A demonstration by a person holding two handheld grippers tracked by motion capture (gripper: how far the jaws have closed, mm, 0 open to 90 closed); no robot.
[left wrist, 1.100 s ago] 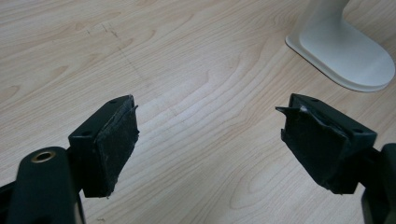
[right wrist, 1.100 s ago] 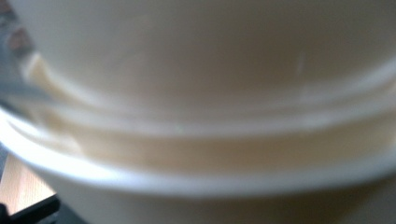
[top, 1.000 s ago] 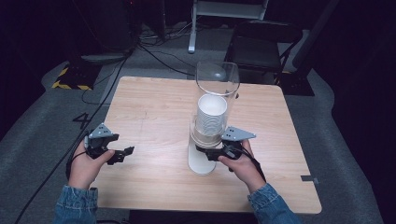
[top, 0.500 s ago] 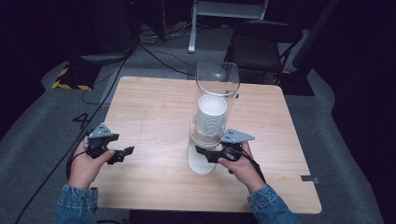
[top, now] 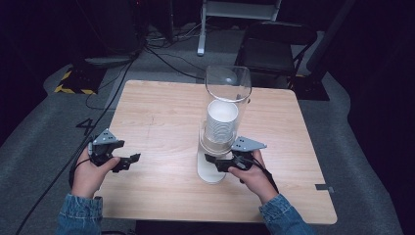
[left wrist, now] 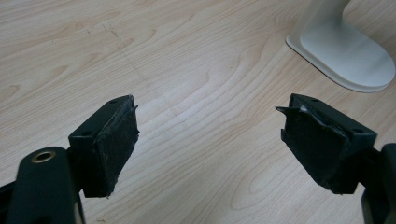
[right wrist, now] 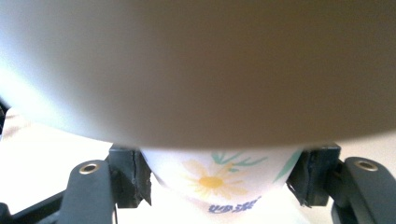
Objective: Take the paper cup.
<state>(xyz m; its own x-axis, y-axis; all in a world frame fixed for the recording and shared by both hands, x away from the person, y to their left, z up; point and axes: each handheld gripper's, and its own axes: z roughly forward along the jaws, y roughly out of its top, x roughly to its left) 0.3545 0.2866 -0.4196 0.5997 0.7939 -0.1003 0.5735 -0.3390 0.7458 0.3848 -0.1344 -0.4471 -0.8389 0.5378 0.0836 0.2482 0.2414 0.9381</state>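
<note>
Left side first. Left gripper hangs low over the bare pale wooden table, well apart from the dispenser. In the left gripper view its jaws stand wide with nothing between the pads, wood grain under them, and the white oval dispenser base off at the upper right corner.

Centre. A tall clear plastic cup dispenser tube rises on that base near the front middle of the table, with a stack of white paper cups inside it. The bottom cup pokes out below the tube's lower collar.

Right. Right gripper is pushed in under the collar, just above the base. The right gripper view shows the bottom white paper cup with a yellow daisy print seated between the two pads, both pressing on its sides; the jaws are drawn in as far as the cup wall allows. The grip reads as already taken.

Step in hand, as I judge it: pulling one cup from the bottom of the dispenser, with the clamp made and the pull not yet begun.

Next move calls for a straight downward draw, then out toward the person, clearing the base without crushing the thin paper wall. There is little room between collar and base, so a slight tilt may be needed. The free left gripper could steady the tube if it rocks.
</note>
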